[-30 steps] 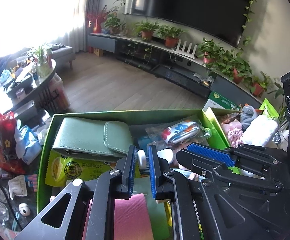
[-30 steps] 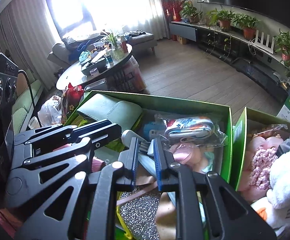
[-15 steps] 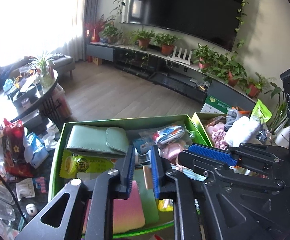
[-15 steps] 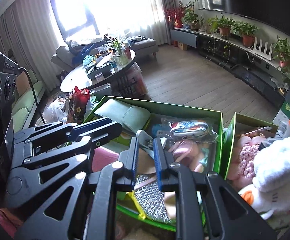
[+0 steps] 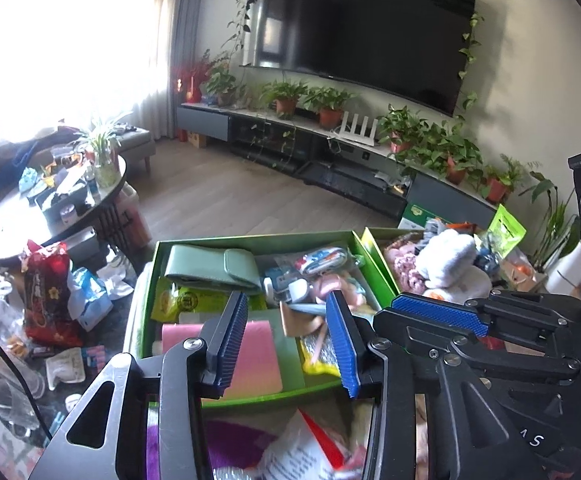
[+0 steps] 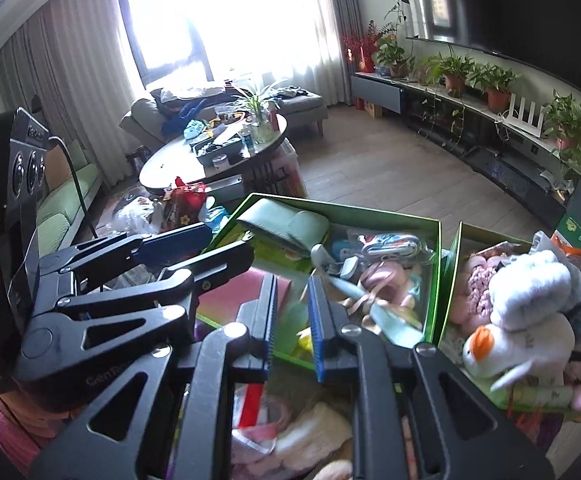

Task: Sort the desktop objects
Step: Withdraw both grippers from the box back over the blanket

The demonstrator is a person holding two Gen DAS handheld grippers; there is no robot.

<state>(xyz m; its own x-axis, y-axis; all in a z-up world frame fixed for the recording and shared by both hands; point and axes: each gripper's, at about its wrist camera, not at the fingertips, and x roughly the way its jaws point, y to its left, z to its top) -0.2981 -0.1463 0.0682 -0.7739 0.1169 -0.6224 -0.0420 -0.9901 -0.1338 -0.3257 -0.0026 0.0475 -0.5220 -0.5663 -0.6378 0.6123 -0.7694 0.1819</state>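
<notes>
A green box [image 5: 250, 238] holds a pale green pouch [image 5: 210, 268], a pink notebook [image 5: 254, 356] and a packaged item [image 5: 322, 260]. My left gripper [image 5: 287, 304] hovers above its near side; its jaws are opening with nothing between them. In the right wrist view the same box [image 6: 370, 216] lies ahead, beside a second green box [image 6: 456, 256] with a white plush toy [image 6: 530, 320]. My right gripper [image 6: 292, 284] hangs over the near edge, shut on nothing. Each gripper also shows at the side of the other's view.
A red snack bag [image 5: 46, 288] and small packets lie left of the box. Loose soft things [image 5: 298, 448] lie in front of it. A round coffee table [image 5: 50, 208] stands at far left. A TV stand with potted plants [image 5: 330, 148] lines the back wall.
Both grippers have risen and drawn back from the box, which now looks smaller and farther. The left jaws went from shut to parted. The right jaws stayed shut.
</notes>
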